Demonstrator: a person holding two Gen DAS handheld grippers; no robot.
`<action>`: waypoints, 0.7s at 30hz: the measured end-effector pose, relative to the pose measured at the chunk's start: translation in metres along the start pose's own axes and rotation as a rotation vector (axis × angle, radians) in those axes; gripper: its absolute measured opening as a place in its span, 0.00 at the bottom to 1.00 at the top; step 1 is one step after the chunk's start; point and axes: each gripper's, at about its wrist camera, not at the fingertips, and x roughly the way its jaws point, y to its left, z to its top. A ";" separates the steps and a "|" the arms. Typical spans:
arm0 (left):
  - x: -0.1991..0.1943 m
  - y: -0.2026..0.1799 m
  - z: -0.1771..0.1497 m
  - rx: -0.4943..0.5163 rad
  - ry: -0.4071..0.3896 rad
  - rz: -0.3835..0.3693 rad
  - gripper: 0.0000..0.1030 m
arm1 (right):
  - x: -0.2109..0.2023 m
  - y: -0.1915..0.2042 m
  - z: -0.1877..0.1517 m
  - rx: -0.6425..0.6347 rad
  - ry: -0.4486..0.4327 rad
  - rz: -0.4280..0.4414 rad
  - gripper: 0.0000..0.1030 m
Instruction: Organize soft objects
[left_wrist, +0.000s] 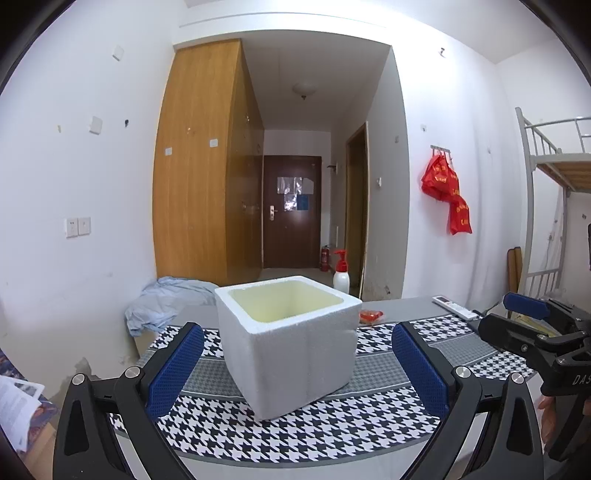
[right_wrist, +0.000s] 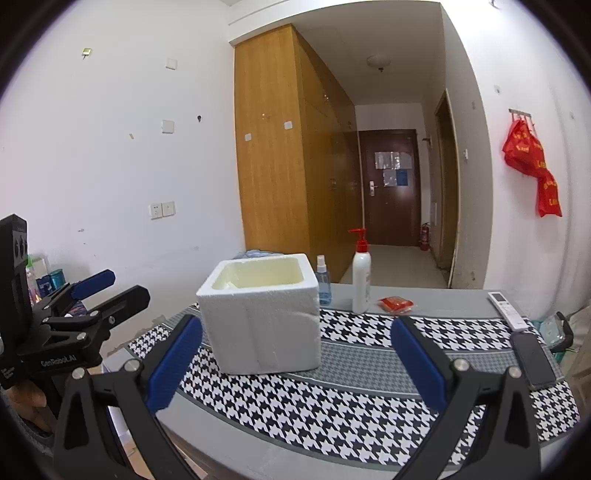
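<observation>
Foam box (left_wrist: 291, 339) sits on the desk (right_wrist: 369, 402); left gripper (left_wrist: 297, 373) and right gripper (right_wrist: 295, 365) hover with jaws wide apart, empty.

foam box (left_wrist: 291, 343) floor: hidden by walls | spray bottle (right_wrist: 324, 282): half behind box | door notices (right_wrist: 391, 166): unreadable

Foam box (right_wrist: 260, 317) blocks mid-table; bottles (right_wrist: 361, 275) crowd behind it.
</observation>
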 end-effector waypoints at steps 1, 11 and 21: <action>0.000 0.000 -0.004 -0.002 -0.002 0.004 0.99 | -0.002 0.001 -0.004 -0.004 -0.008 -0.006 1.00; 0.003 0.003 -0.036 -0.033 0.028 0.009 0.99 | -0.006 -0.002 -0.033 -0.013 -0.018 -0.034 1.00; -0.002 -0.001 -0.053 -0.025 0.027 0.019 0.99 | -0.004 -0.002 -0.056 0.000 0.011 -0.053 1.00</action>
